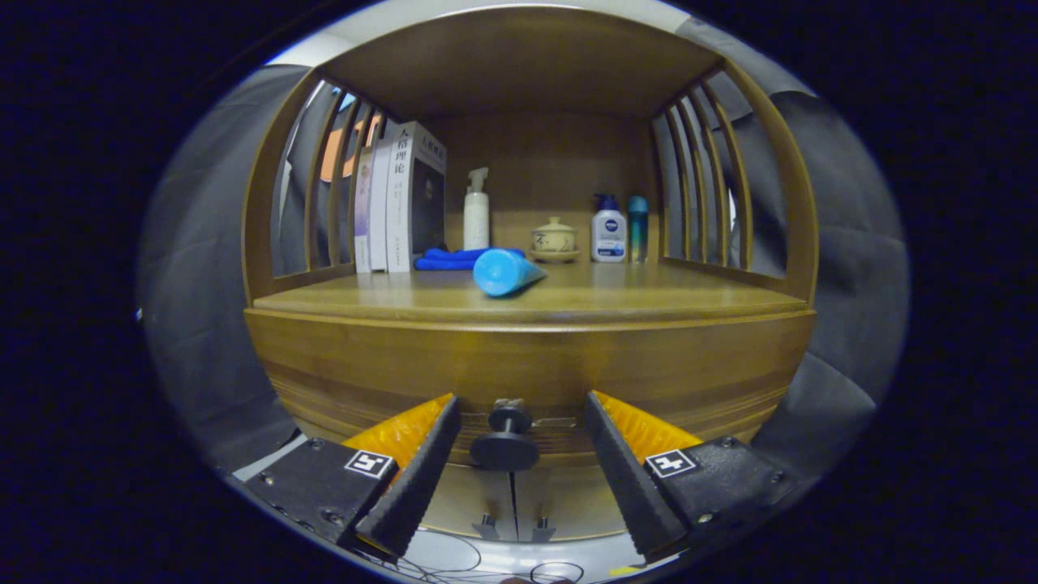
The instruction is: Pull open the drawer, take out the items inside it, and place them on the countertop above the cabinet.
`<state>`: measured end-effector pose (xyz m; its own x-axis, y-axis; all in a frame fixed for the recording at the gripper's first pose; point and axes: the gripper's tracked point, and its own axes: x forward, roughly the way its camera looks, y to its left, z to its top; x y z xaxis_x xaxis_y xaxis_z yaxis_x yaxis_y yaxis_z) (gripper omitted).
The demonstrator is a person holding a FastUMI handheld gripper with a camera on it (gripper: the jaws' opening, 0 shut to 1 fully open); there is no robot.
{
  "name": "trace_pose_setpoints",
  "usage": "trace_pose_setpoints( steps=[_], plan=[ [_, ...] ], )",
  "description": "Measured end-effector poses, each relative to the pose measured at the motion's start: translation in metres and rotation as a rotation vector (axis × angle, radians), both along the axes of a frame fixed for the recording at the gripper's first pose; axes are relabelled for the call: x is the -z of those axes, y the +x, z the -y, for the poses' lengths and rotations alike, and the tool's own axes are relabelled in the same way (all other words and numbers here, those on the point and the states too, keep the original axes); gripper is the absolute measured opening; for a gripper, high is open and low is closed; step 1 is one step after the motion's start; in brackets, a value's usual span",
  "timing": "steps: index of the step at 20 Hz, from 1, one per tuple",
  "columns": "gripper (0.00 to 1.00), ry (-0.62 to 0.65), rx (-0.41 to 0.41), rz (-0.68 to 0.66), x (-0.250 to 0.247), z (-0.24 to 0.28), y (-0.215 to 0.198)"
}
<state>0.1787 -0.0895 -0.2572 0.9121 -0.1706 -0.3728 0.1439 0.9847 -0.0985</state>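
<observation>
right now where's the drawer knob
In the gripper view the drawer knob sits between the open gripper's fingers, untouched, on the drawer front below the countertop.

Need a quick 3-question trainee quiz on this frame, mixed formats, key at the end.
1. True or false: the gripper is shut on the drawer knob.
2. What lies on its side nearest the countertop front edge? A) blue tube B) spray bottle C) lidded cup
3. Fill in: the books stand at the shelf's ____ side, as seen from the gripper.

Key: 1 false, fingers open with the knob between them; 2 A, blue tube; 3 left.
</observation>
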Motion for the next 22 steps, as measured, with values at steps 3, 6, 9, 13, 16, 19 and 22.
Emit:
trace_pose_setpoints(
  steps=[3, 6, 9, 13, 16, 19, 22],
  plan=[
    [0.98, 0.004, -0.046, 0.051, -0.031, 0.006, -0.020],
    [0.98, 0.015, -0.079, 0.106, -0.064, 0.018, -0.045],
    [0.98, 0.027, -0.097, 0.148, -0.093, 0.043, -0.077],
    [0.98, -0.015, -0.118, 0.238, -0.126, 0.091, -0.118],
    [0.98, -0.044, -0.100, 0.249, -0.136, 0.135, -0.148],
    [0.98, -0.046, -0.061, 0.245, -0.141, 0.191, -0.175],
    [0.98, -0.044, 0.015, 0.247, -0.145, 0.249, -0.206]
  ],
)
